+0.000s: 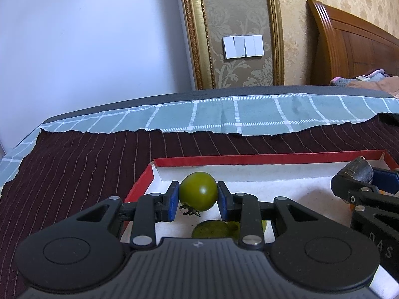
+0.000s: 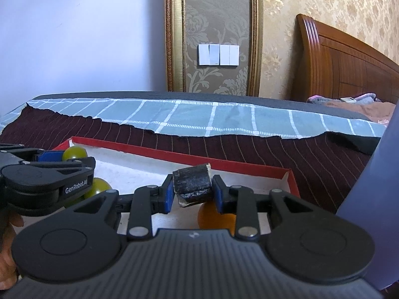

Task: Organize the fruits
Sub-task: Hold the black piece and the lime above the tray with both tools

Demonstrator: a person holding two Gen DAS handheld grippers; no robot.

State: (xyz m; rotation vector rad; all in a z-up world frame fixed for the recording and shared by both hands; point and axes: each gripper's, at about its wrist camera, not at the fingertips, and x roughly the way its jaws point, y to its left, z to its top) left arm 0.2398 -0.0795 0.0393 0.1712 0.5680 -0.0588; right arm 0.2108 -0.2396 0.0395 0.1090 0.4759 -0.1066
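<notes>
Dark maroon ribbed cloth [image 1: 74,164] covers the bed under a shallow red-rimmed white cardboard tray [image 1: 249,160]. Over the tray, the left gripper [image 1: 198,195] is closed on a smooth round green tomato [image 1: 198,191], pads at its widest sides; it looks light, slick and bruisable. The right gripper [image 2: 192,186] is clamped on a stubby dark cut cylinder [image 2: 192,182], seemingly stiffer. Only the right view shows an orange fruit [image 2: 212,218] below it.

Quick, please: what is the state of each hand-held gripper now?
Left hand-held gripper: closed on the green tomato.
Right hand-held gripper: closed on a dark cylindrical piece.
</notes>
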